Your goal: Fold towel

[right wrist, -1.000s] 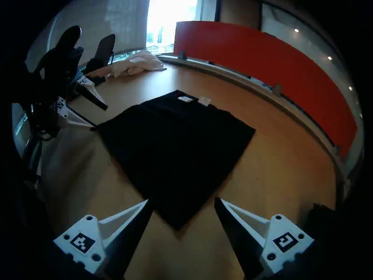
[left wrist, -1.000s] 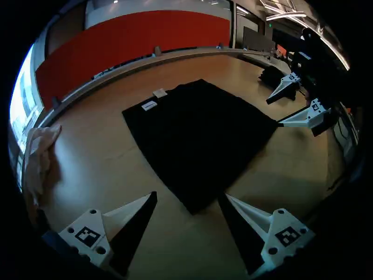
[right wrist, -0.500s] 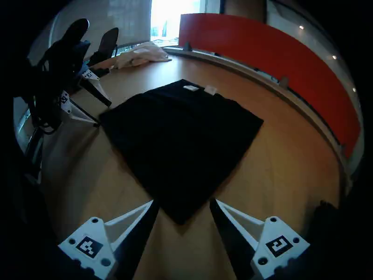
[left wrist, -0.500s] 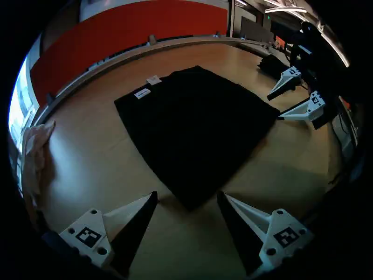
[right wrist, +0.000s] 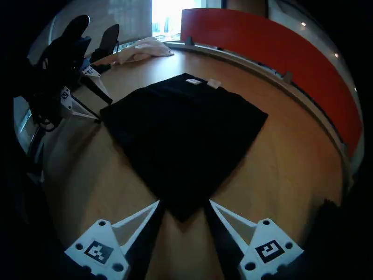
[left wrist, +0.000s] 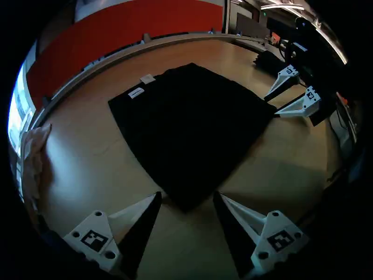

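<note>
A: A long wooden table, with a red wall panel running behind it. Where's the towel?

B: The black towel lies flat in the middle of the table, spread out as one dark square. It has two small white tags at its far edge. A pale cloth sits bunched well apart, towards the window end.

A: And the grippers?

B: The left gripper has its jaws apart, one finger on each side of the towel's nearest corner, with nothing pinched. The right gripper is the same, jaws apart and straddling the neighbouring corner, low over the wood.

A: So the step in hand is the grasp.

B: I judge so. To do it well, each gripper should settle until its fingertips reach the table. Then it should close a little in from the very tip of the corner — a bite on the tip alone may slip. The two should close together, not one after the other.

A: And after that?

B: Lift both corners evenly and keep the edge between them taut — then the fold towards the tagged side should land square.
</note>
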